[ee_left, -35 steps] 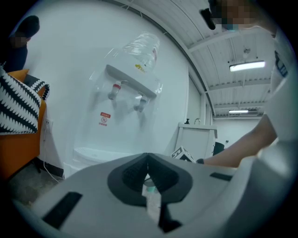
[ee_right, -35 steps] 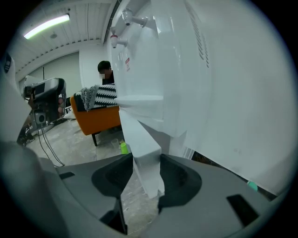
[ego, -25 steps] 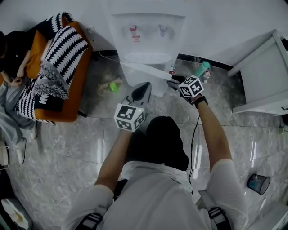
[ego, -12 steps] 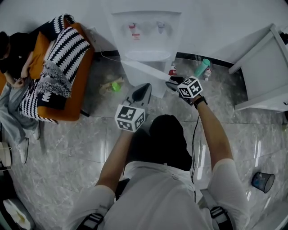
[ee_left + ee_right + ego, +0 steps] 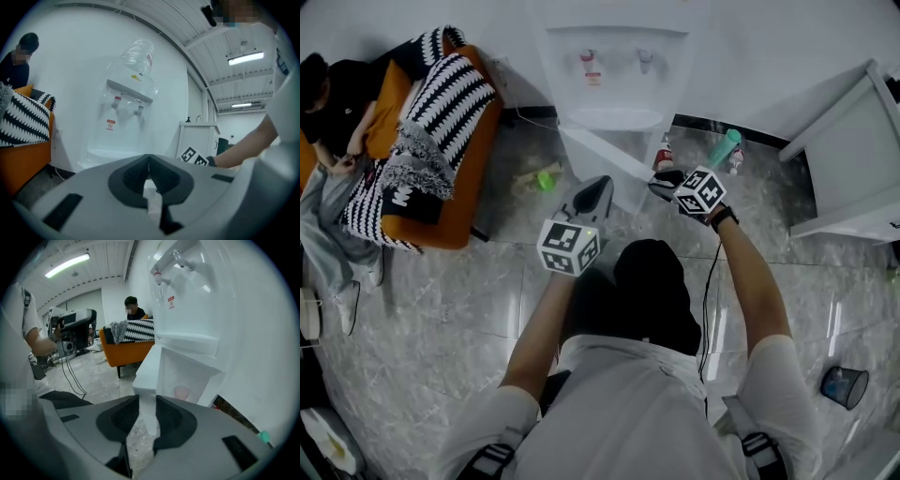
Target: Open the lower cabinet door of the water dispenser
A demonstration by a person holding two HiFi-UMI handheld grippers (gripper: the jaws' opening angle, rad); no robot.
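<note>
Clutter fills the head view: an orange sofa (image 5: 455,202) with a striped blanket (image 5: 441,103) and a seated person (image 5: 337,103) at far left. A red-capped bottle (image 5: 664,150) and a green bottle (image 5: 724,147) stand on the floor right of the water dispenser (image 5: 614,66), with a white cabinet (image 5: 853,159) at far right. The lower cabinet door (image 5: 600,155) stands swung out toward the near side. The right gripper (image 5: 656,183) is at its free edge and the left gripper (image 5: 598,183) is near but apart.

In the left gripper view, the left gripper (image 5: 149,161) has its jaws closed together on nothing and faces the dispenser.

In the right gripper view, the door's white edge (image 5: 147,376) stands between the jaws of the right gripper (image 5: 147,411). They have just been closing and now pinch it. The open compartment shows behind, with the sofa beyond at left.
</note>
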